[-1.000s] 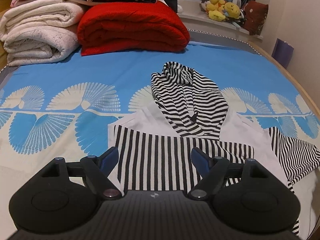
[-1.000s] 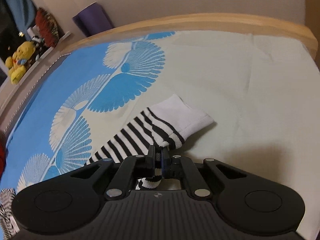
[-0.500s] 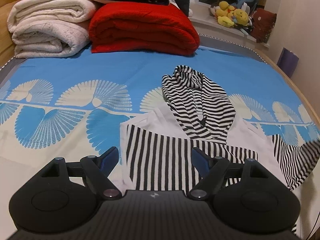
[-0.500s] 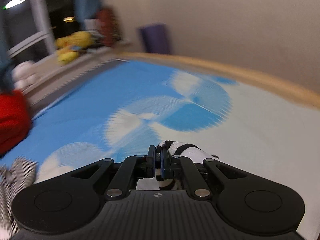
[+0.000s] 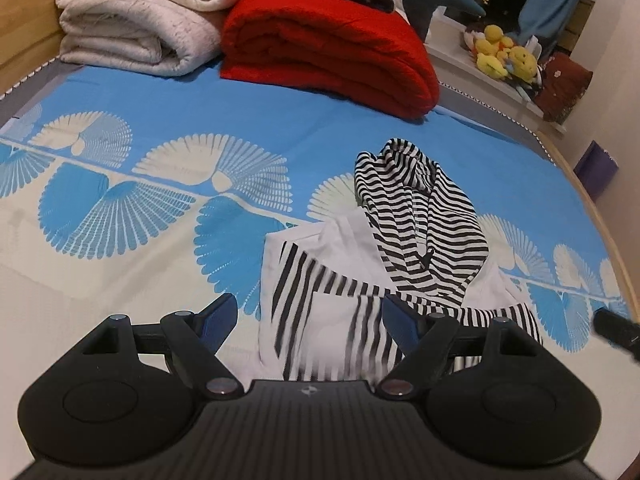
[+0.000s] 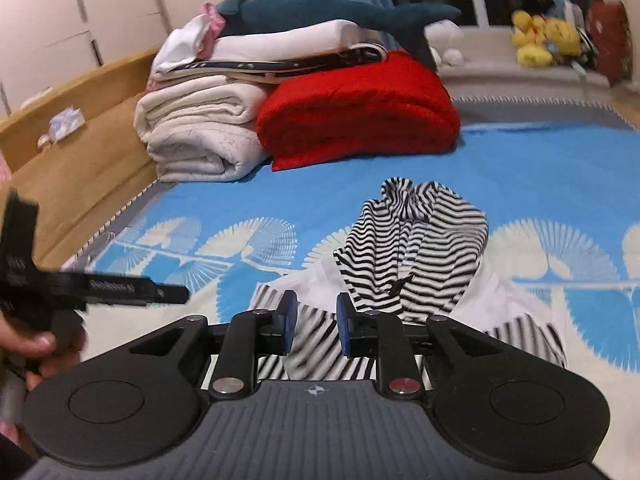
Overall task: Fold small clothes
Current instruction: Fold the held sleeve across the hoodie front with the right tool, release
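A small black-and-white striped hooded top (image 5: 416, 236) lies on the blue-and-cream bedspread (image 5: 160, 208), hood toward the far side, both sleeves folded across its body. My left gripper (image 5: 310, 316) is open and empty just above the near hem. My right gripper (image 6: 314, 318) is open, with a narrow gap between its jaws, above the folded striped sleeve (image 6: 316, 344); the top (image 6: 412, 248) lies just ahead of it. The left gripper's body shows at the left of the right wrist view (image 6: 80, 288), held by a hand.
A folded red blanket (image 5: 328, 48) and a stack of white quilts (image 5: 148, 20) sit at the far side of the bed, with a blue plush shark (image 6: 340, 12) on top. Yellow plush toys (image 5: 504, 56) sit on the window ledge. A wooden bed rail (image 6: 72, 152) runs along the left.
My right gripper carried the striped sleeve over from the right side of the bed onto the top's body and has let it go, jaws now open. The left gripper stayed open and shifted slightly left.
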`<state>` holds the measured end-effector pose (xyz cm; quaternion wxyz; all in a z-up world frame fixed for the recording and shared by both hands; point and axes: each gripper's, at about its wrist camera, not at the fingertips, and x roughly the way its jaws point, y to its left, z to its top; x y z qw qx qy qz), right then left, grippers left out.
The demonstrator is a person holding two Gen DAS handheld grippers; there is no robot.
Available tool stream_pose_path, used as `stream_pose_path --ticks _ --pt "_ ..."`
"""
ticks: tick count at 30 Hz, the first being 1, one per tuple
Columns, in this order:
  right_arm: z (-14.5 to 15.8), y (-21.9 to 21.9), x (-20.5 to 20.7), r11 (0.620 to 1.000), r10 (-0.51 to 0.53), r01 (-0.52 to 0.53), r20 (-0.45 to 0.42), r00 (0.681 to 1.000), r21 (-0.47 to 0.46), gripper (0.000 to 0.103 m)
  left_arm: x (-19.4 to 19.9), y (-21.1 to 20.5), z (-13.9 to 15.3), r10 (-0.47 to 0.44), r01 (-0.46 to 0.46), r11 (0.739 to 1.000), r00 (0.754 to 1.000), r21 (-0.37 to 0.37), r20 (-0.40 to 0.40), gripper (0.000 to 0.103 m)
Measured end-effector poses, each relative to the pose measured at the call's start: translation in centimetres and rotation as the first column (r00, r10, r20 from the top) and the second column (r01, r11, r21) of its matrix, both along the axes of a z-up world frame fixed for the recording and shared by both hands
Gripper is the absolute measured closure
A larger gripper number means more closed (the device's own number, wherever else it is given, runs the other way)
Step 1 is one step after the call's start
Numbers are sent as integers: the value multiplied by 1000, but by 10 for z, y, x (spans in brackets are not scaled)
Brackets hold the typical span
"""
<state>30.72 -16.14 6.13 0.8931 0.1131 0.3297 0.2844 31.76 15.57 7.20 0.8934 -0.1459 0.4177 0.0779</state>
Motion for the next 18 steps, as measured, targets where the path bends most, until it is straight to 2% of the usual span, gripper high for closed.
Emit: stream_pose_path --ticks 2,4,5,6,7,8,9,10,12,13,16,18 --pt "11 -6 0 997 -75 76 -16 997 18 75 1 -1 -1 0 0 1000 1000 -2 -4 20" --pt "10 -16 -4 988 -151 152 -25 988 37 65 4 -2 -5 1 -1 1000 1000 -10 -13 23" --pt "4 -23 -7 982 -180 181 -26 983 47 64 5 -2 -8 1 -2 1000 1000 -19 -19 31" --pt "-7 -31 -9 976 -211 213 -40 977 49 64 7 -1 -12 5 -6 999 999 -36 -33 44" --pt "-21 -38 -6 969 -243 246 -81 967 37 64 9 1 -17 11 -14 998 999 -57 -47 52" --pt "-40 -43 0 960 -276 281 -143 950 12 64 12 2 -24 17 -23 996 998 -87 -64 69" --pt "-55 -49 6 947 -316 322 -232 920 -16 64 16 4 -33 20 -31 991 996 -127 -88 79" --pt "-67 -56 12 934 -347 358 -314 884 -24 64 19 5 -41 25 -42 987 994 -157 -110 81" --pt "-81 -72 20 905 -387 425 -411 826 2 64 26 5 -58 37 -70 976 986 -204 -161 82" --pt "-84 -78 22 897 -396 442 -425 814 10 64 29 4 -66 40 -81 972 982 -223 -183 82" --pt "-85 -88 27 890 -408 455 -425 808 10 64 37 5 -95 68 -149 944 961 -294 -269 77" --pt "-90 -97 31 888 -399 459 -447 801 31 64 42 6 -114 92 -203 921 942 -332 -322 60"
